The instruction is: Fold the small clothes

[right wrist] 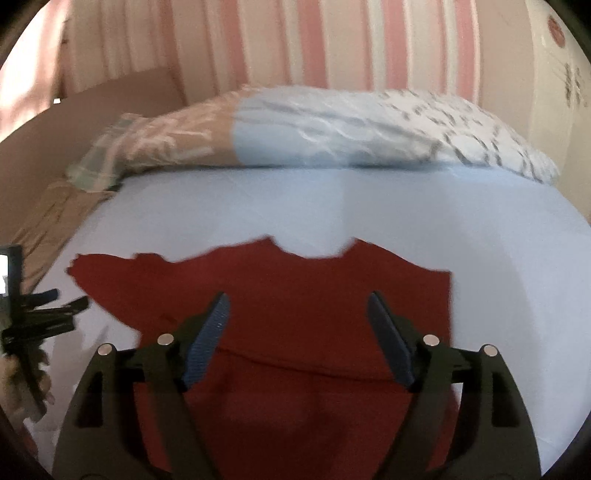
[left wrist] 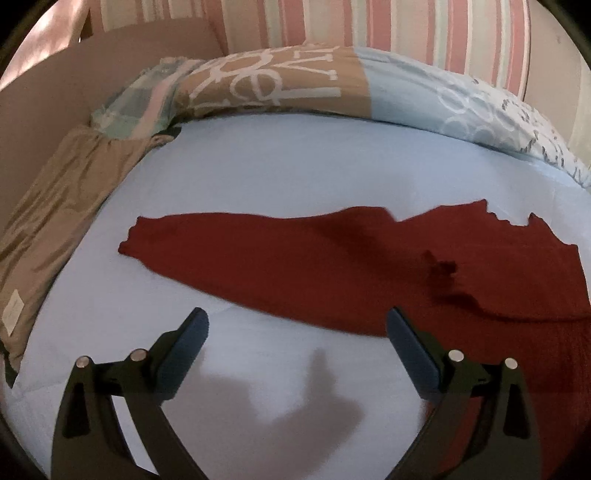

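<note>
A dark red garment (left wrist: pixel 332 266) lies flat on the light blue bed sheet (left wrist: pixel 295 166), one sleeve stretched out to the left. In the right wrist view the garment (right wrist: pixel 303 295) has a fold line across its body near the gripper. My left gripper (left wrist: pixel 297 325) is open and empty, above the sheet just in front of the sleeve's near edge. My right gripper (right wrist: pixel 297 310) is open and empty, above the middle of the garment's body. The left gripper also shows at the left edge of the right wrist view (right wrist: pixel 55 306).
A rolled patterned duvet (left wrist: pixel 332 85) lies along the far side of the bed, against a pink striped wall (left wrist: pixel 406 26). A tan cover (left wrist: pixel 55 221) lies along the left edge. Brown furniture (left wrist: pixel 74 81) stands beyond it.
</note>
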